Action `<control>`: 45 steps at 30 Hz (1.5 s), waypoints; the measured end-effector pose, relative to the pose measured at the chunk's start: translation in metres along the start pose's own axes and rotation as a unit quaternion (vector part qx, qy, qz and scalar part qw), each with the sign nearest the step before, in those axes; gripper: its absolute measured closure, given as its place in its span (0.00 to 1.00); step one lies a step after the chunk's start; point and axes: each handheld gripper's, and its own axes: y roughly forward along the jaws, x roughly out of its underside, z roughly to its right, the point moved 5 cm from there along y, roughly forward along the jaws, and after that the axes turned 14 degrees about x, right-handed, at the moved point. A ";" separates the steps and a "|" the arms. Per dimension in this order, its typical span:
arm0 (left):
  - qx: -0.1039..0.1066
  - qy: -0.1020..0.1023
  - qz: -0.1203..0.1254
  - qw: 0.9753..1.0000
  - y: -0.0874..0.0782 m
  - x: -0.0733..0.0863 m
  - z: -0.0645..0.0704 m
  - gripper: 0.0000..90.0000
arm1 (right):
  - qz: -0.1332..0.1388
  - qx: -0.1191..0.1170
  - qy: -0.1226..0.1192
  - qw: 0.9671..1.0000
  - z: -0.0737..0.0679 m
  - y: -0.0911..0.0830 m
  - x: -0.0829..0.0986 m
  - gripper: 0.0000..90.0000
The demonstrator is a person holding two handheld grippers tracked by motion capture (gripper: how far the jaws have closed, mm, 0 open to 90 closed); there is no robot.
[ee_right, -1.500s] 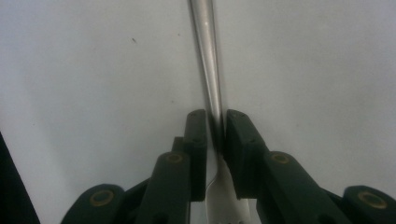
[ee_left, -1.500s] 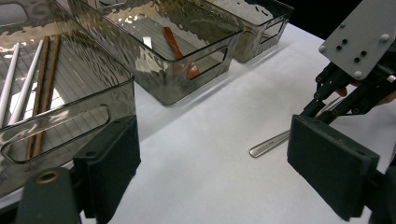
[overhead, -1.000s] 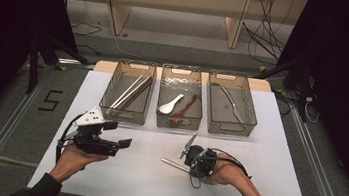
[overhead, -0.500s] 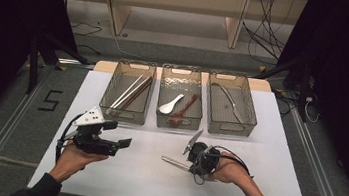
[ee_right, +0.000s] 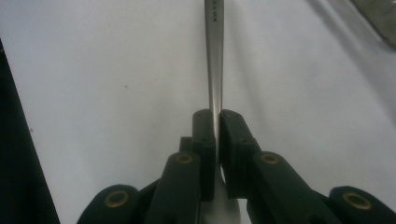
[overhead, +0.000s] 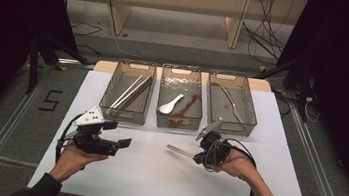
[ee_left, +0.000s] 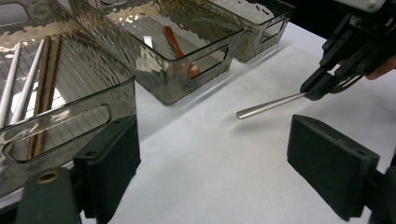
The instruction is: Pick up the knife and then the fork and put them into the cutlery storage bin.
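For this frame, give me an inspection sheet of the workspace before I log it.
Surface: white table, bare in front.
Job's things: metal utensil held off the table, handle pointing out; three clear bins in a row: chopsticks left, white spoon and brown spoon middle, metal utensil in the right bin.
Clutter: nothing seen.
Grippers: right gripper shut on the utensil; left gripper open, holding nothing.
Cables: gripper cable; floor cables behind.
Surroundings: wooden frame, dark curtains.

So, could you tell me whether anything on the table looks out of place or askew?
Nothing stands out. The three bins sit in a neat row with utensils inside, and the metal utensil is clamped in the right gripper above the white table.
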 end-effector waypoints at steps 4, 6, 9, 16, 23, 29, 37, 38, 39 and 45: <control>0.000 0.000 0.000 1.000 0.000 0.000 0.000 0.18 | 0.020 -0.002 0.019 1.000 0.008 -0.008 -0.002 0.95; 0.000 -0.002 0.002 1.000 0.000 0.000 0.000 0.18 | 0.025 -0.003 0.027 0.999 0.011 -0.012 -0.002 0.95; -0.001 0.000 0.000 1.000 0.000 0.000 0.000 0.18 | 0.035 0.003 0.035 0.999 0.017 -0.017 -0.002 0.95; -0.001 -0.002 -0.002 1.000 0.000 0.001 -0.001 0.18 | 0.069 0.018 0.057 0.996 0.035 -0.043 -0.008 0.96; -0.002 -0.003 -0.001 1.000 0.001 0.001 -0.001 0.18 | 0.110 0.070 0.101 0.986 0.081 -0.070 -0.012 0.95; -0.002 -0.005 0.000 1.000 0.000 0.001 -0.001 0.18 | 0.100 0.102 0.142 0.980 0.122 -0.072 -0.012 0.95; -0.001 -0.006 0.001 1.000 0.001 0.000 -0.001 0.18 | 0.077 0.133 0.182 0.971 0.161 -0.067 -0.012 0.95; 0.000 -0.006 0.001 1.000 0.001 0.000 -0.001 0.18 | 0.075 0.138 0.187 0.970 0.164 -0.066 -0.013 0.96; -0.001 -0.005 0.001 1.000 0.001 0.000 -0.001 0.18 | 0.073 0.138 0.190 0.969 0.167 -0.066 -0.014 0.95; 0.000 -0.005 0.001 1.000 0.000 0.000 -0.001 0.18 | 0.064 0.143 0.204 0.966 0.181 -0.059 -0.025 0.95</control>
